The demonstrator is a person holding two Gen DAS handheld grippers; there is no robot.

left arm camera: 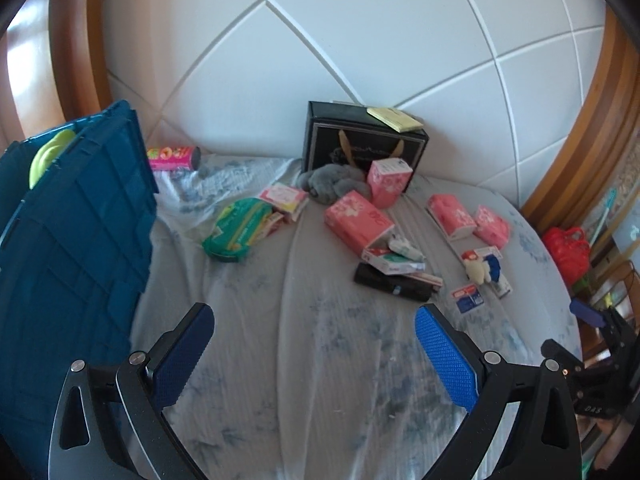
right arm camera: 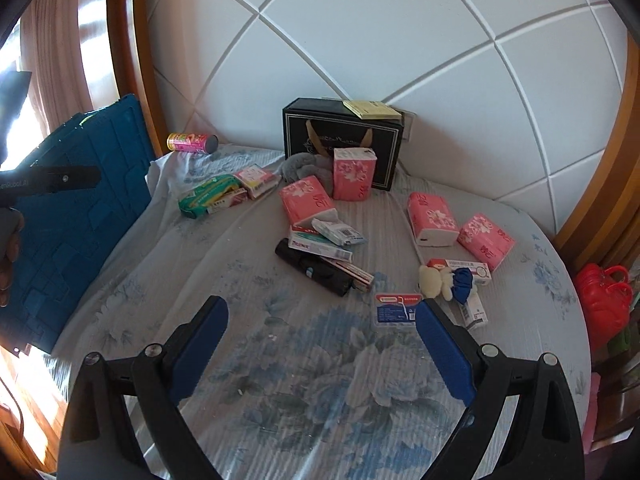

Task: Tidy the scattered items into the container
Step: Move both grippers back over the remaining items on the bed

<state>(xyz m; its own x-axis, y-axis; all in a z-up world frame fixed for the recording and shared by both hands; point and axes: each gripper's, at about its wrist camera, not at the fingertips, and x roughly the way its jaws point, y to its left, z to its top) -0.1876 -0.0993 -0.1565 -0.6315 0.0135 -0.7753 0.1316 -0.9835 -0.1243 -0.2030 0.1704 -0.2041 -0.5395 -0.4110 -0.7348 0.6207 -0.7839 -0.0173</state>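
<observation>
A bed sheet (right arm camera: 304, 392), pale with blue flowers, fills the lower middle of both views. Behind it, across the top of the frame, stands a white padded headboard (right arm camera: 380, 40) crossed by diagonal seams, with a curved wooden frame (right arm camera: 128, 40) at its left and right edges. A red bag (right arm camera: 604, 304) sits at the right edge, off the bed. Pinkish curtains (right arm camera: 52, 52) hang at the upper left in the right wrist view.

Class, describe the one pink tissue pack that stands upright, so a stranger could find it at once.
Find the black gift box against the white headboard. The upright tissue pack stands directly before it, by grey fluffy fabric. The other pink packs all lie flat.
</observation>
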